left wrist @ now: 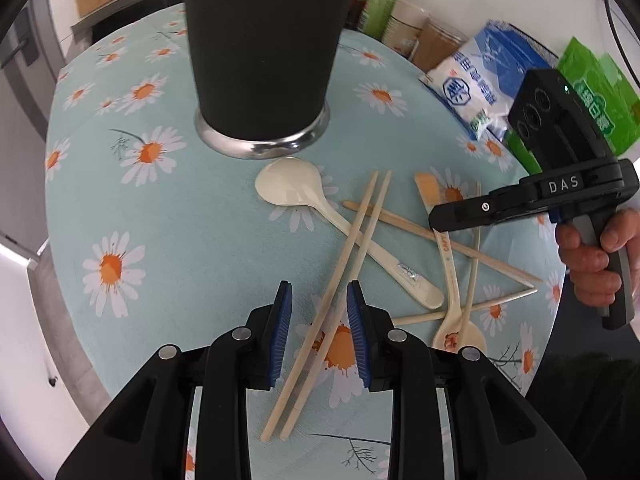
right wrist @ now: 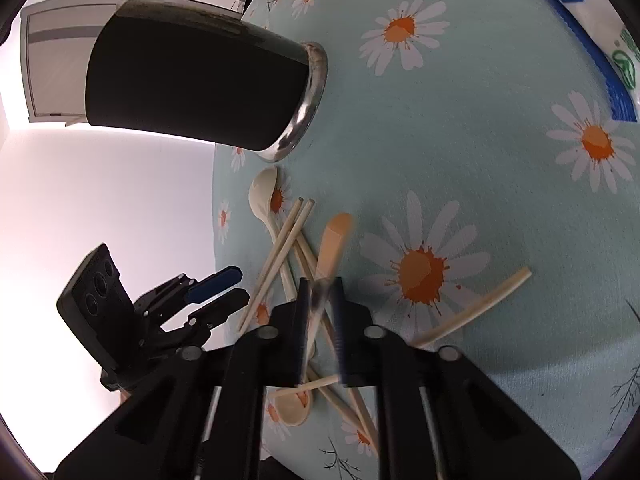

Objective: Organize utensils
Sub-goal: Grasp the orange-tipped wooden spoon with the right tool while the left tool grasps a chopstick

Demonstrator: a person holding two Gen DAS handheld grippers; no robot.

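Left tongs [left wrist: 319,330] parted and level, right tongs [right wrist: 320,328] partly closed, tilted sideways.

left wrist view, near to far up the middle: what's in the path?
Left tool → pair of chopsticks between its fingers → white spoon → black cup standing on the daisy tablecloth.
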